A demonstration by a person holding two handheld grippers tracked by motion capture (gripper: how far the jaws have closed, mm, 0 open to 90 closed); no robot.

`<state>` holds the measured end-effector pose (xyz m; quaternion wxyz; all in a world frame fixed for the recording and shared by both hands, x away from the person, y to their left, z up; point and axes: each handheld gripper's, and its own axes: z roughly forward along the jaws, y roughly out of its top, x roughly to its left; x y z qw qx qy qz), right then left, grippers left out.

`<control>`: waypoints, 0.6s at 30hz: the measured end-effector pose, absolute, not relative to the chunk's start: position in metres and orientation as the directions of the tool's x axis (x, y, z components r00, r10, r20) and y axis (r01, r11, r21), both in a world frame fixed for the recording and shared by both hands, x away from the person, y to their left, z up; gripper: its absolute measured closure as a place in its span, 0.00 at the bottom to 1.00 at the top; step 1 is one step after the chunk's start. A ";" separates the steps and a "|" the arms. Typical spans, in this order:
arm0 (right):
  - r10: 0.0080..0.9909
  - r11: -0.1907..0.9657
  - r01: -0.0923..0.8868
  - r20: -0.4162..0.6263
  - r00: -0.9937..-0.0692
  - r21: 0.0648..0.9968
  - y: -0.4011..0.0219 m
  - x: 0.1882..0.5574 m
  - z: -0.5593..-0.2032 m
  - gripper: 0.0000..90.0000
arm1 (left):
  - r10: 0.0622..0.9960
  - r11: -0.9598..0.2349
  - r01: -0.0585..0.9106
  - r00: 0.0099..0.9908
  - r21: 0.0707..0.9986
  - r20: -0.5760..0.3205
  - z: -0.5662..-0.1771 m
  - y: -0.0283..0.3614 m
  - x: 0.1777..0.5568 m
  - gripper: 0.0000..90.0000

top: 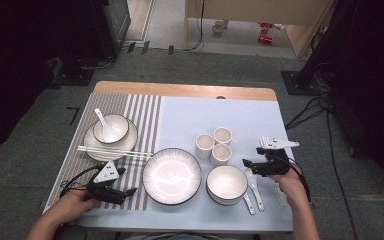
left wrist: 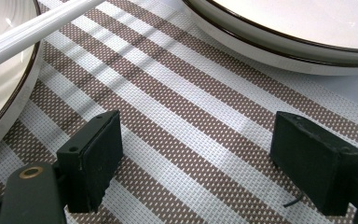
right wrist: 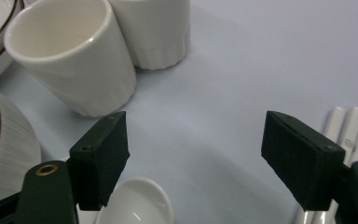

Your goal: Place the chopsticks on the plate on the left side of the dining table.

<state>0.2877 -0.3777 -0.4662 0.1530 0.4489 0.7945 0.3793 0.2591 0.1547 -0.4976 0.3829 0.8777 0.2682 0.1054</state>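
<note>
My right gripper (top: 250,167) hovers open just right of the three white cups (top: 214,145), low over the pale blue cloth. In the right gripper view its jaws (right wrist: 196,158) stand wide apart with nothing between them. A white spoon (right wrist: 137,205) lies below the left jaw, the nearest cup (right wrist: 70,60) sits ahead on the left, and white chopsticks (right wrist: 352,128) lie by the right jaw. My left gripper (top: 127,181) rests open on the striped mat (left wrist: 177,116), empty, between the chopstick-topped plate (left wrist: 0,88) and the large plate (left wrist: 279,32).
A large white plate (top: 172,176) sits at the front centre, with a white bowl (top: 226,185) to its right and two spoons (top: 252,186) beside that. At the back left, a bowl with a spoon (top: 111,128) stands on a plate, with chopsticks (top: 115,151) across it.
</note>
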 end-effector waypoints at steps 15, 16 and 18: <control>0.869 0.267 0.617 0.092 -0.486 0.740 -0.400 0.281 -0.479 0.22 | 0.552 -0.563 0.391 0.834 0.728 -0.021 -0.497 0.155 0.259 0.19; 0.874 0.259 0.617 0.091 -0.477 0.743 -0.404 0.280 -0.480 0.22 | 0.552 -0.563 0.391 0.834 0.728 -0.021 -0.497 0.155 0.259 0.19; 0.879 0.253 0.623 0.093 -0.467 0.740 -0.406 0.279 -0.480 0.22 | 0.552 -0.564 0.390 0.834 0.728 -0.019 -0.497 0.154 0.259 0.19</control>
